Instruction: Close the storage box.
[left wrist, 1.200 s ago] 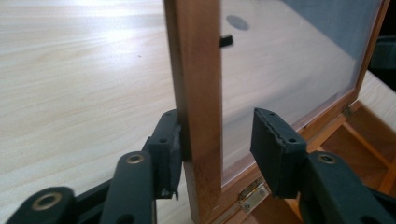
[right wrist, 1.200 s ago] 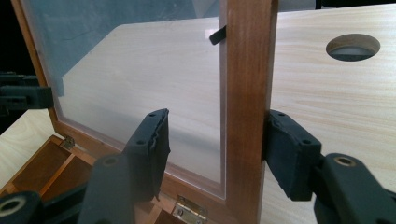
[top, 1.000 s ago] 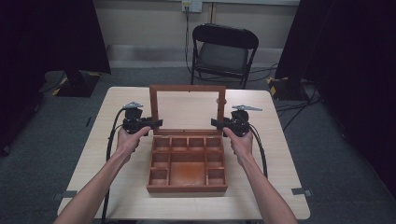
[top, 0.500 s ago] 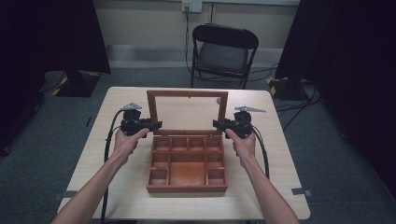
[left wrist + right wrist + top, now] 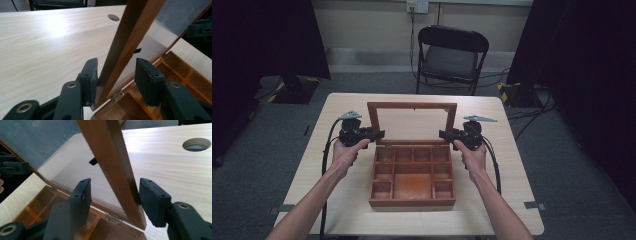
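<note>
Wooden compartment box (image 5: 412, 175) open at the middle of our table (image 5: 512, 165), its glass-paned lid (image 5: 412, 122) standing up at the far edge.

We reach in with a gripper in each hand, one at either side rail of the raised lid, just above the hinges. Our left gripper (image 5: 116, 77) straddles the left rail: one pad touches the wood, the other stands clear, its jaws having just eased apart. Our right gripper (image 5: 113, 197) brackets the right rail the same way, one pad against the frame, a gap at the other, jaws just widened. A black folding chair (image 5: 452, 55) stands beyond the table.
</note>
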